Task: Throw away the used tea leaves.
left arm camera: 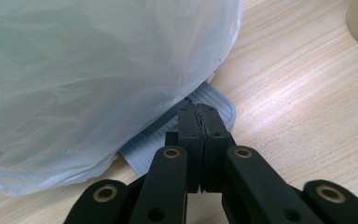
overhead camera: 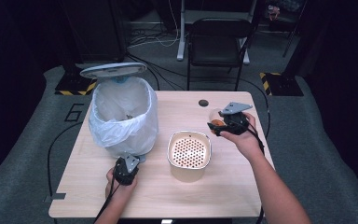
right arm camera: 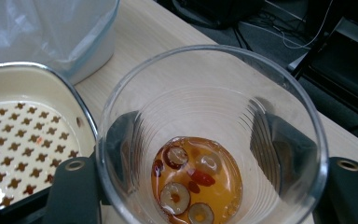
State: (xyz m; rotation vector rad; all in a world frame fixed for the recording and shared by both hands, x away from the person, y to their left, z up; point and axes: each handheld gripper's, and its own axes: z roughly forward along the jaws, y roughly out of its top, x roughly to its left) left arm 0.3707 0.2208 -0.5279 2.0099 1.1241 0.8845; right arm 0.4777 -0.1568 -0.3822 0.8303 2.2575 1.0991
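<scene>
Clear plastic cup (right arm camera: pixel 212 140) right up close, pinched in the right tongs (right arm camera: pixel 200 154), a bit of amber tea at the bottom.

The right tongs squeeze the cup's sides just enough to carry it upright, so the liquid and the sliced red dates and berries in it stay put; in the high view it hangs over the worktop (overhead camera: pixel 223 186) just right of the cream strainer pot (overhead camera: pixel 189 154). I'd guess the dregs go through that perforated insert, which looks bare apart from a few wet specks. The left tongs (left arm camera: pixel 199 116) are pressed together, pushing down on the grey pedal (left arm camera: pixel 214 105) of the bin (overhead camera: pixel 121 116), which would explain its lid (overhead camera: pixel 113 70) standing open. The bin's white liner looks nearly empty, though I can't see the bottom.
</scene>
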